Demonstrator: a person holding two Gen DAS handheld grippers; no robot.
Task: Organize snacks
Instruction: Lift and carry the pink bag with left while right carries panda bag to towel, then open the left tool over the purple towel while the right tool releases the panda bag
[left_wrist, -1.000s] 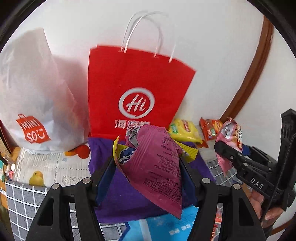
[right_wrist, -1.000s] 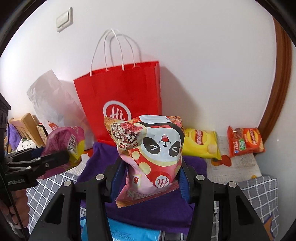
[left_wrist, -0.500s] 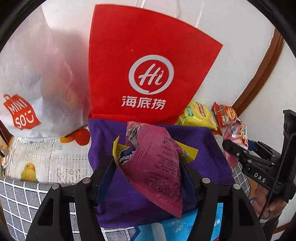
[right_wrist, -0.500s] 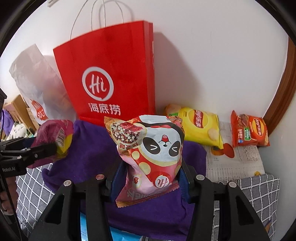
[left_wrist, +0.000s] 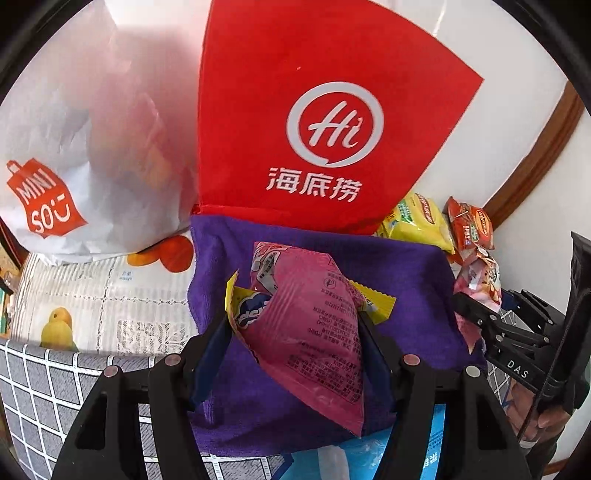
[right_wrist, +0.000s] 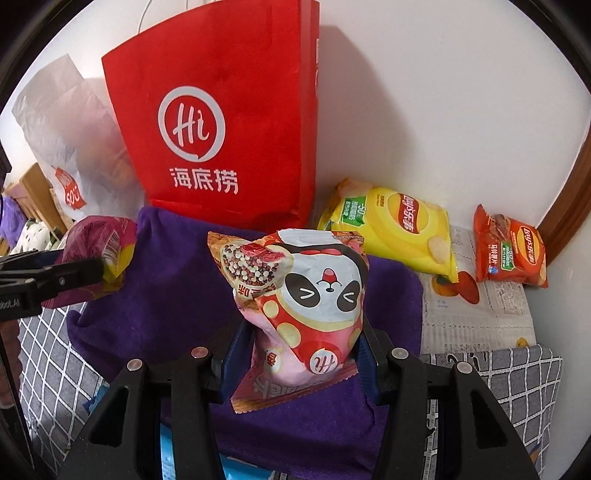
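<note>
Glossy crinkled pink plastic snack packet (left_wrist: 314, 332); matt red paper carrier bag (left_wrist: 317, 110); fuzzy purple cloth towel (right_wrist: 177, 280) beneath the tongs.

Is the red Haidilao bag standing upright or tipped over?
Upright: the red bag stands on its base behind the purple towel, against the wall.

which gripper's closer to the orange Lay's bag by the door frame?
Right. The right gripper, holding the panda snack bag, sits nearer the orange Lay's bag; the left gripper, holding the pink packet, is farther left.
</note>
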